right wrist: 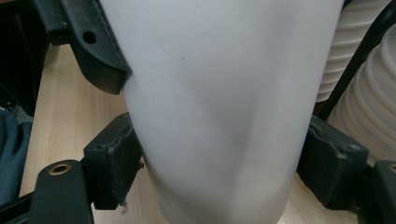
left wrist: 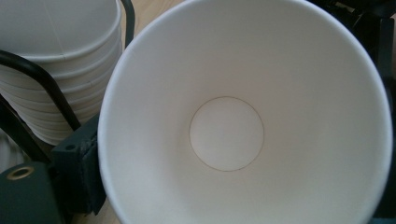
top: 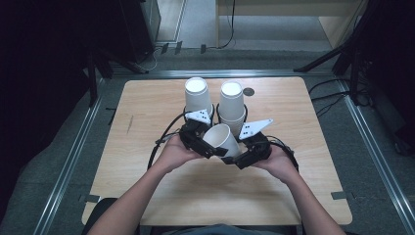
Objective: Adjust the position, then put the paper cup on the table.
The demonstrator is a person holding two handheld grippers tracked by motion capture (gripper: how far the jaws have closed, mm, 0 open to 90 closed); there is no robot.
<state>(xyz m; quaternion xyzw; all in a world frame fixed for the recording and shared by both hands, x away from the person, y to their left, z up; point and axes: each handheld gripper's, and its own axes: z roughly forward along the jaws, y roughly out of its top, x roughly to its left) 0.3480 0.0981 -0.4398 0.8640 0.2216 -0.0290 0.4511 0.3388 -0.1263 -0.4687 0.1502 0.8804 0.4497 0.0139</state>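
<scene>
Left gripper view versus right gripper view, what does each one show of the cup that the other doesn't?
The left gripper view looks into the cup: its white inside, round bottom and rim. The right gripper view looks at the cup's outer wall, dented between the right gripper pads, with another jaw on the wall at upper left. Both share the cup, the cup stacks and the wooden table.

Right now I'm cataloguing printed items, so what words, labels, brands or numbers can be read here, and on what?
No readable text: the held paper cup and the two cup stacks are plain white.
Grey plates on the grippers: only black dots, no letters.
</scene>
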